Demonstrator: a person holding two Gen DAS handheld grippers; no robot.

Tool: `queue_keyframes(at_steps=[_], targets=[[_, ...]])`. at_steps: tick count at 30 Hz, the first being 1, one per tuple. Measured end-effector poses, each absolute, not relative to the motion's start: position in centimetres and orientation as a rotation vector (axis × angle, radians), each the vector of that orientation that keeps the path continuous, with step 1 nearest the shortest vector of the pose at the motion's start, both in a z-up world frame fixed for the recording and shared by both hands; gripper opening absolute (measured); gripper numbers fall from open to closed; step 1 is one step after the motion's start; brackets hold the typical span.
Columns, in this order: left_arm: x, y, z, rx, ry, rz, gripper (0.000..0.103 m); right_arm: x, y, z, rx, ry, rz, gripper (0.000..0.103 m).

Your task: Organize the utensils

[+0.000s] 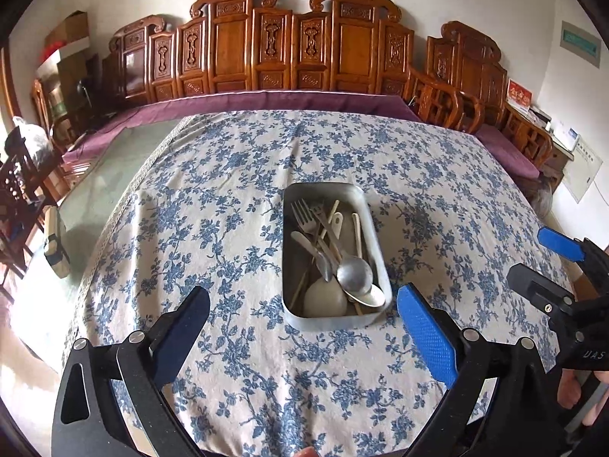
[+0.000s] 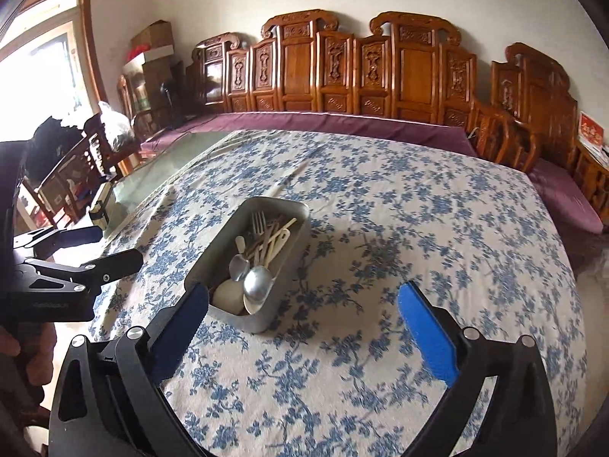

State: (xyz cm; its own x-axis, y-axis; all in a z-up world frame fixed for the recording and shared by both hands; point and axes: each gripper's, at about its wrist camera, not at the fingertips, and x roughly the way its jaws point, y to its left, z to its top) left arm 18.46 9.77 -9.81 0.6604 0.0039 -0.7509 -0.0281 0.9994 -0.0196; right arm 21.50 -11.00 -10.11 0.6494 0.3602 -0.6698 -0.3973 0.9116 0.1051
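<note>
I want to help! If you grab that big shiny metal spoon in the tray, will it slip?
Probably somewhat: the big metal spoon looks smooth and polished. It should stay stiff, not bend. It lies tangled with forks in the metal tray, so lifting it may drag others.

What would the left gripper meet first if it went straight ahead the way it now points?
Most likely the near end of the metal tray, which lies centered ahead of the open left gripper. A white spoon sits just inside that end. Only bare tablecloth lies between, though depth is uncertain.
</note>
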Motion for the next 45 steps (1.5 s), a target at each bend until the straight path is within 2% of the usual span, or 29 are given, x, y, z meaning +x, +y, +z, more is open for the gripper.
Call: queue_keyframes(at_steps=[22, 45], targets=[[11.9, 2.3, -5.1, -0.013, 0.74, -0.042, 0.095, 12.8, -19.9, -5.9, 0.011, 0.609, 0.232, 0.1], [5.5, 0.3, 4.3, -0.002, 0.469, -0.042, 0.095, 5.4, -21.2, 4.0, 0.024, 0.312, 0.204, 0.1]])
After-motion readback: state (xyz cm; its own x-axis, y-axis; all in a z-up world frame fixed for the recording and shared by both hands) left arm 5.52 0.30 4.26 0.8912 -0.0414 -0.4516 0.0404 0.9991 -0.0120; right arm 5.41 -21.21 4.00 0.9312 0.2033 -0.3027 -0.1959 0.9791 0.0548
